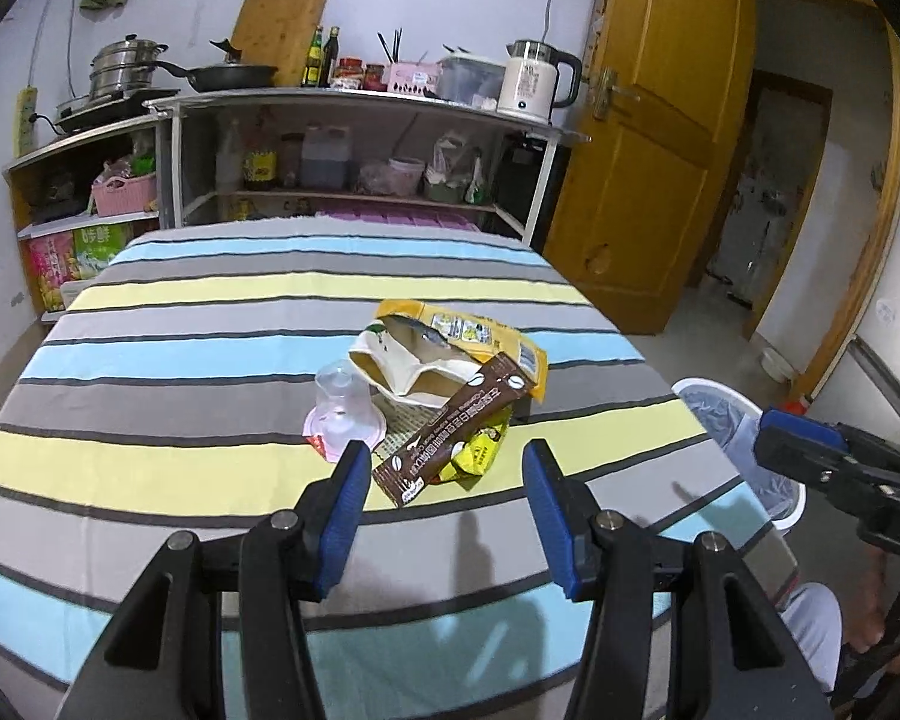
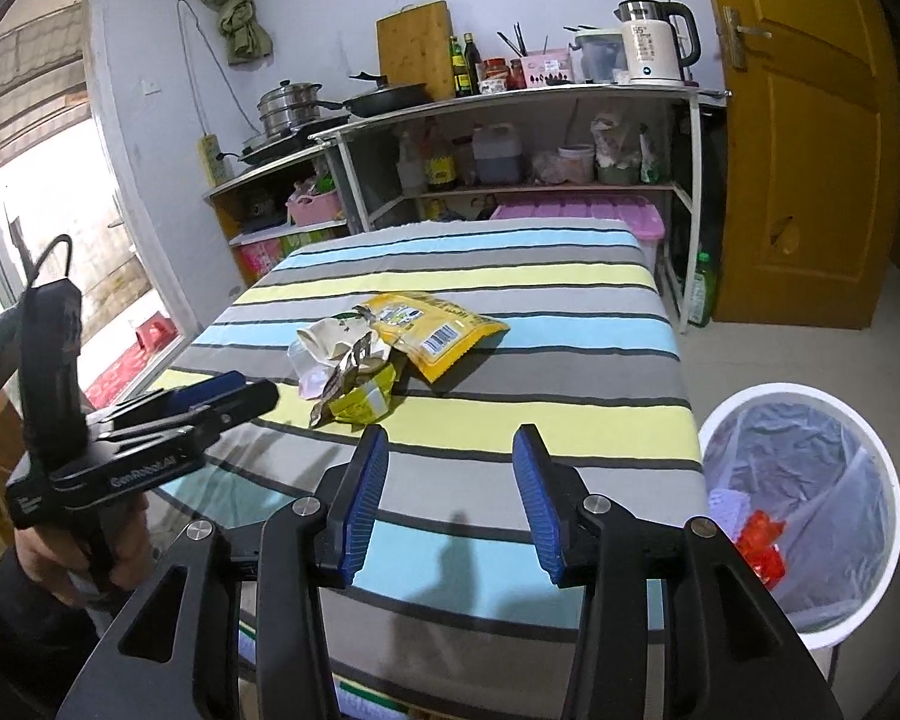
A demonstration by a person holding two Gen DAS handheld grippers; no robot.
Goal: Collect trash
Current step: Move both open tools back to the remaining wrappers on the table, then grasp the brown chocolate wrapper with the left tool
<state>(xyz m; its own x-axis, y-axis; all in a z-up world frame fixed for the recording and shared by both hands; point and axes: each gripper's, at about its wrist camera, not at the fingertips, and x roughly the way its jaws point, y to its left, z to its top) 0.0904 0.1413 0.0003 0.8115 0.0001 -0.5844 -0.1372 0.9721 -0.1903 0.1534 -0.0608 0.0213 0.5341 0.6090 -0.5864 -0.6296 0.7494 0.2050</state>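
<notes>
Spread wide and holding nothing, the left gripper (image 1: 447, 459) hovers low over a striped tablecloth (image 1: 210, 300), seen from the left wrist camera. Just ahead of the jaws, slightly left of centre, lies the trash pile. A long brown coffee sachet (image 1: 456, 429) lies nearest, its long axis running diagonally from near the left blue pad up and away to the right. Beside the left finger stands a clear, soft-looking plastic cup (image 1: 342, 405) on a pink lid. Behind them sit a crumpled cream paper bag (image 1: 408, 369) and a glossy yellow foil pouch (image 1: 480, 330). Far right, off the table edge, is a white bin (image 1: 744, 438) with a thin plastic liner.

From the right wrist camera, the right gripper (image 2: 450, 468) is also spread and empty. The same pile lies further ahead, up and left of its jaws; the yellow foil pouch (image 2: 438, 330) points toward the right. The white bin (image 2: 810, 516) stands close at right, below table level. By my judgement the left gripper is nearer the trash, the right nearer the bin.
</notes>
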